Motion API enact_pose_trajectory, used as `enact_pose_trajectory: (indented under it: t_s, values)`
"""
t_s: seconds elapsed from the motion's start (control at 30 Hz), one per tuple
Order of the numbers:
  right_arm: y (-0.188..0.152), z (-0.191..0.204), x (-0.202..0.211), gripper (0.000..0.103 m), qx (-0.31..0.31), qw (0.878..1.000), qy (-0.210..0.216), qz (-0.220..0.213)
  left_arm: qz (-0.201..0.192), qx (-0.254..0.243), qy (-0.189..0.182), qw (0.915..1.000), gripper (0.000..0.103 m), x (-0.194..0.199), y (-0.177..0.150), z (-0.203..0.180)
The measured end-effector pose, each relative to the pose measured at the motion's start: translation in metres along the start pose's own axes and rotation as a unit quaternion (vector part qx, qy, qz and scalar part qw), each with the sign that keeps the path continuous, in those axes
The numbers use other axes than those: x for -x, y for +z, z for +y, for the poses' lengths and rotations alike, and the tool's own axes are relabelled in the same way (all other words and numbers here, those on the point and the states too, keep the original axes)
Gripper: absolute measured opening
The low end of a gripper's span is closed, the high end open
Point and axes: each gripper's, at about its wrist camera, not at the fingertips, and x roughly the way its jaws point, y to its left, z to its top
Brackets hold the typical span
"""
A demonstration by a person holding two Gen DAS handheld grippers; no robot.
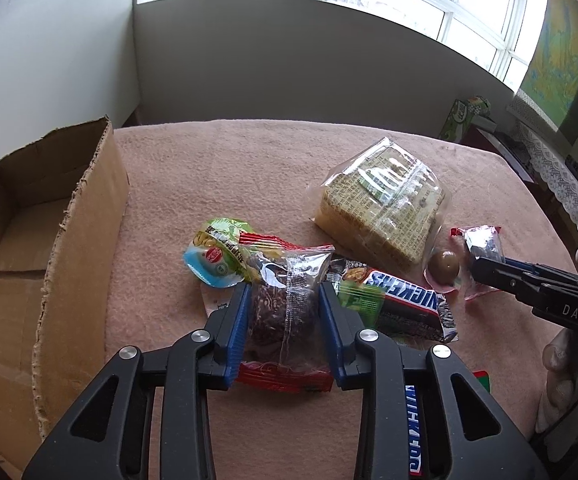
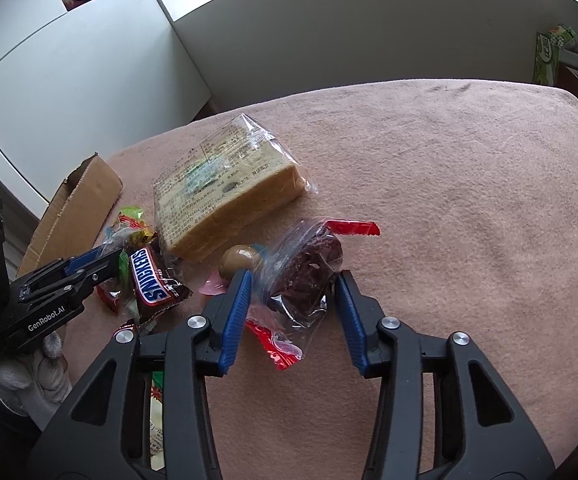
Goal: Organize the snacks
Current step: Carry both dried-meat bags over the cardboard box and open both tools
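Snacks lie in a heap on a pink cloth table. My left gripper [image 1: 283, 294] has its blue pads pressed on a clear-and-red packet with a dark cake [image 1: 281, 300]. My right gripper [image 2: 295, 280] straddles a second dark cake packet [image 2: 309, 276] with red ends, pads touching its wrapper, jaws still wide; it shows as the black gripper [image 1: 489, 270] in the left wrist view. A Snickers bar [image 1: 405, 300] [image 2: 151, 276], a wrapped bread block [image 1: 381, 208] [image 2: 225, 196], a brown egg-like snack [image 1: 443, 266] [image 2: 237, 260] and a green jelly cup [image 1: 219, 256] lie around.
An open cardboard box [image 1: 69, 240] [image 2: 77, 204] stands at the table's left. A second Snickers bar [image 1: 415, 428] lies under my left gripper. A green tissue box [image 1: 459, 118] sits beyond the far right edge. A grey wall is behind the table.
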Motion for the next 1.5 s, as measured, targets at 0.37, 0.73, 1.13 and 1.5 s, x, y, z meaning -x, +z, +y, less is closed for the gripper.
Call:
enact_pose_trajectory:
  t_s: [0.37,0.73,1.13,1.5]
  values:
    - [0.001,0.005,0.025,0.044,0.013,0.999,-0.012,-0.051,-0.039,0.009,-0.011,0.9991,0.031,0.023,0.003,0.000]
    - [0.038,0.055,0.059,0.044,0.035,0.990,0.055,-0.121,-0.120,0.036,-0.039,0.9914,0.031,0.080,0.014,0.015]
    - [0.055,0.185,0.015,0.044,0.149,0.977,0.129,-0.084,-0.180,0.123,0.015,0.9758,0.031,0.123,-0.001,0.099]
    - [0.036,0.269,-0.026,0.044,0.214,0.961,0.170,-0.035,-0.180,0.169,0.062,0.9669,0.031,0.129,-0.020,0.152]
